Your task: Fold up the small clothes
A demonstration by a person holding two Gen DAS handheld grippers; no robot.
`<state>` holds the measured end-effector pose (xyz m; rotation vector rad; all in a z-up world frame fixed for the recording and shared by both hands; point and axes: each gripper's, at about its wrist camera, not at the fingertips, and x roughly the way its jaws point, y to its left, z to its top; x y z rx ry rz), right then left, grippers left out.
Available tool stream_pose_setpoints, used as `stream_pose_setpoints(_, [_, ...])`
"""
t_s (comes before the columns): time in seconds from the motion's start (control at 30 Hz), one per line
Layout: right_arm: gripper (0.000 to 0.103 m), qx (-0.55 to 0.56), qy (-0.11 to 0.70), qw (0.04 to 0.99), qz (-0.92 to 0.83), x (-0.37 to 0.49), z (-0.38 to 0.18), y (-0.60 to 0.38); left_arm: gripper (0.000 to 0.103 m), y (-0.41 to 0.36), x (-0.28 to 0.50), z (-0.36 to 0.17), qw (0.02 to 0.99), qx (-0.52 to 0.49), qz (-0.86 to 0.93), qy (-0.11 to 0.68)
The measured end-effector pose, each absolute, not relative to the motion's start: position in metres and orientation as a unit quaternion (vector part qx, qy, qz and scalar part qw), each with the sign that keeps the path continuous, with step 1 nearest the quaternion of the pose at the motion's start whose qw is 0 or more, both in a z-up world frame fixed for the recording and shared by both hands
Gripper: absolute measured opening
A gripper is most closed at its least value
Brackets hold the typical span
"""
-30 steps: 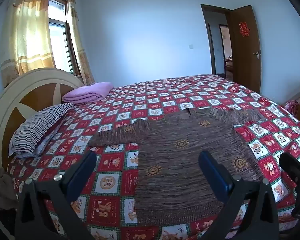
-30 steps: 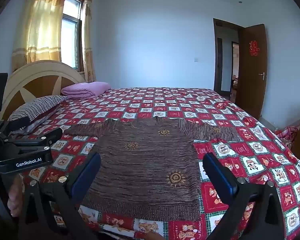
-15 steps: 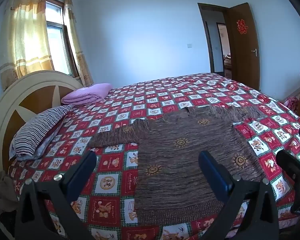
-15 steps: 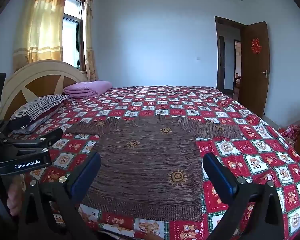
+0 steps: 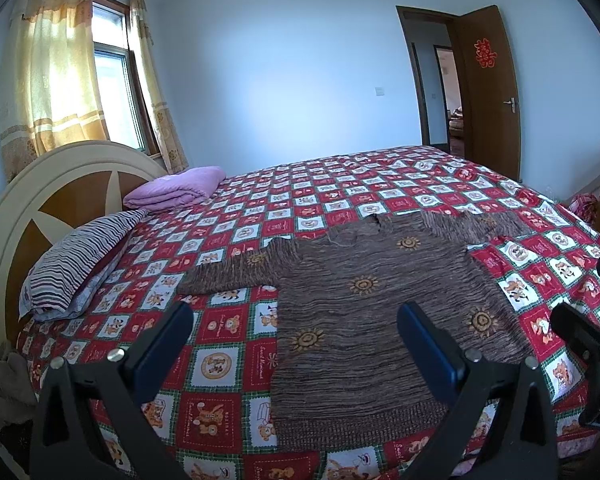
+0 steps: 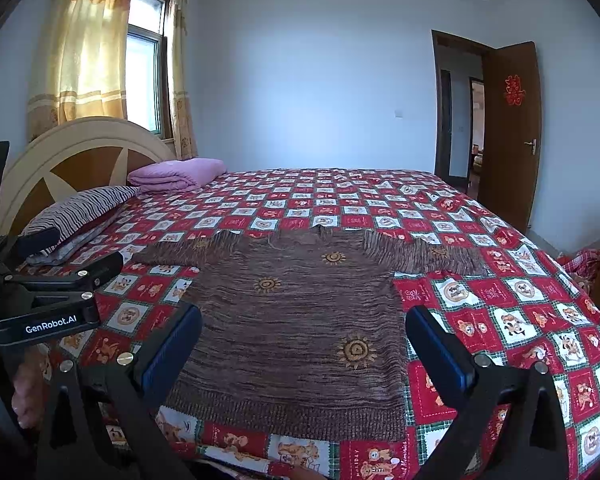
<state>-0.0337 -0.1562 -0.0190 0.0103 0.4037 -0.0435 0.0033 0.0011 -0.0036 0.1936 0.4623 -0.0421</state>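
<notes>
Because it lies flat on the bed (image 6: 500, 320) with sleeves spread toward 9 and 3 o'clock, the sweater (image 6: 300, 320) looks ready for folding; the left gripper (image 5: 296, 344) and right gripper (image 6: 304, 344) hover at its hem, wide open and empty.

Both hand-held grippers (image 5: 296, 344) (image 6: 304, 344) agape, empty

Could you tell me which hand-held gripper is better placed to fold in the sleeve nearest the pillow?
Left, probably: it hangs open on the pillow side, nearer that sleeve of the sweater.
</notes>
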Motion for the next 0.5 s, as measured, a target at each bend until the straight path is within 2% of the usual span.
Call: stream_pose_setpoints(0.5, [0.102, 0.006, 0.200, 0.980, -0.014, -0.0346, -0.0199, -0.1550, 0.103, 0.0023, 0.0041, -0.0042, 0.969, 0.095, -0.020, 0.229])
